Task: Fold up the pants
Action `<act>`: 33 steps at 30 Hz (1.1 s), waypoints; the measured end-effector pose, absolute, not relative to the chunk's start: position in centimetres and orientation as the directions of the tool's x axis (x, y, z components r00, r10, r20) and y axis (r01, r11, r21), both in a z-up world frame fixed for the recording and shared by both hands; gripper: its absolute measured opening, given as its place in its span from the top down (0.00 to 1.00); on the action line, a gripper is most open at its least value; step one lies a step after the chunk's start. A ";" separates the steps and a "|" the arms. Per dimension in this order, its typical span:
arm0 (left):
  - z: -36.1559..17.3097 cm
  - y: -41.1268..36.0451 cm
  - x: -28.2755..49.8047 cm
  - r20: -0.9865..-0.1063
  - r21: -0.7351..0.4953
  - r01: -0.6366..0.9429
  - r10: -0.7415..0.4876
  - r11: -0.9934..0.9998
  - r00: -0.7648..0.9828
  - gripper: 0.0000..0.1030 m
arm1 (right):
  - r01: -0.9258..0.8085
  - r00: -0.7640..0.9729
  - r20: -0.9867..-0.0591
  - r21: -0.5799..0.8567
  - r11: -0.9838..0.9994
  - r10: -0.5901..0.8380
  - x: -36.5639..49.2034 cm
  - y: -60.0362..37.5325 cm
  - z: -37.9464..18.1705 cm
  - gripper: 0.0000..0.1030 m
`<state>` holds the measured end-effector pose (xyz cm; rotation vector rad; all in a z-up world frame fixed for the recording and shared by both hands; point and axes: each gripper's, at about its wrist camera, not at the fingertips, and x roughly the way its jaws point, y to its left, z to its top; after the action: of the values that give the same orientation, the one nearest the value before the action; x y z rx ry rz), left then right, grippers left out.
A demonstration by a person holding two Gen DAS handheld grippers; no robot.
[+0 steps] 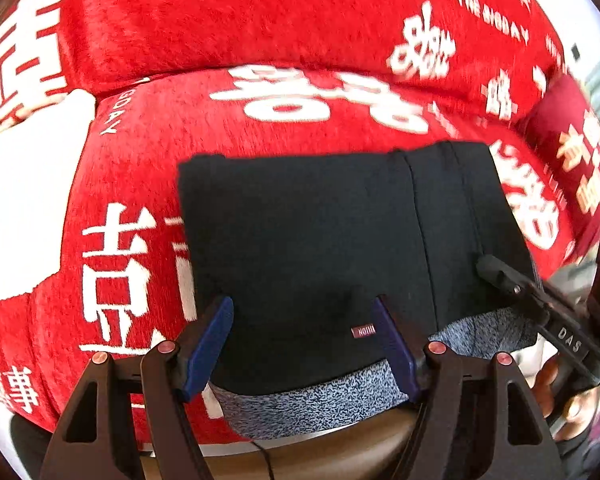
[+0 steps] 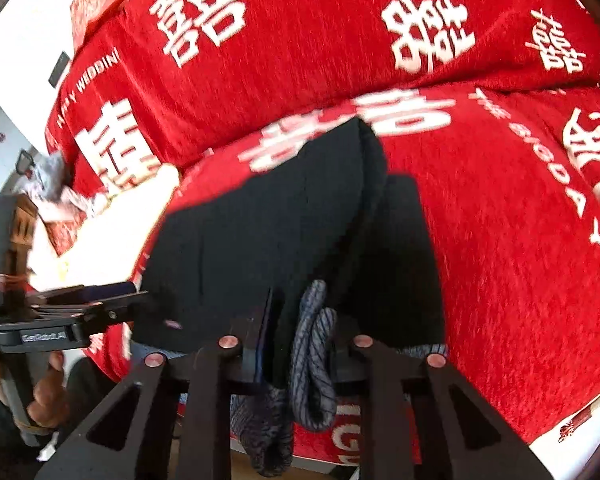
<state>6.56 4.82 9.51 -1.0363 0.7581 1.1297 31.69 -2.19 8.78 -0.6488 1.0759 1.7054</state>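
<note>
Two claws: right claw [image 2: 300, 340] clamped on the black pants' [image 1: 320, 232] grey waistband [image 2: 314, 360]; left claw [image 1: 302, 344] spread apart, holding nothing.

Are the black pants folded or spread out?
Folded: the black pants lie as a compact rectangle, with grey lining showing at the near edge.

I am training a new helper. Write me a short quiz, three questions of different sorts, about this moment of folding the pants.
1. True or false: the left gripper has its fingers closed on the pants.
2. What does the right gripper pinch? A) a pillow B) the grey waistband C) nothing
3. Fill in: the pants lie on a ____ blanket with white writing.

Key: 1 false, its fingers stand apart over the cloth; 2 B; 3 red.
</note>
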 end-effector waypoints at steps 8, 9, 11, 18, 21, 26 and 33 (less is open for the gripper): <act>7.2 4.9 4.5 -0.912 -0.182 -0.983 0.373 -0.001 0.168 0.05 | -0.958 -0.272 -0.860 0.286 -0.033 0.432 32.7 -0.5 7.3 0.79; 6.6 5.0 4.6 -0.919 -0.178 -0.984 0.357 -0.005 0.165 0.05 | -0.967 -0.241 -0.877 0.255 -0.023 0.415 32.7 -0.5 6.3 0.77; 5.3 5.1 5.0 -0.933 -0.158 -0.987 0.326 0.002 0.150 0.05 | -0.976 -0.196 -0.883 0.216 -0.002 0.426 33.0 -0.7 5.4 0.65; 6.6 5.6 5.4 -0.910 -0.140 -0.990 0.394 0.009 0.132 0.05 | -0.986 -0.104 -0.811 0.158 0.045 0.575 33.9 -1.6 10.8 0.24; 6.9 7.6 5.6 -0.907 -0.117 -0.992 0.412 -0.042 0.090 0.05 | -0.991 -0.131 -0.777 0.090 -0.097 0.616 30.3 -0.5 12.6 0.16; 5.4 12.4 3.3 -0.924 -0.133 -0.960 0.381 -0.248 0.029 0.05 | -0.965 -0.176 -0.822 0.034 -0.262 0.542 24.7 4.4 10.3 0.16; 2.5 14.4 3.3 -0.961 -0.077 -0.970 0.277 -0.230 0.010 0.00 | -0.968 -0.176 -0.930 0.105 -0.228 0.323 25.4 10.3 3.4 0.17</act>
<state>3.33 14.38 2.48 -1.1873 0.8448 1.4669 25.38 10.32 3.38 -1.0165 0.9390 1.6118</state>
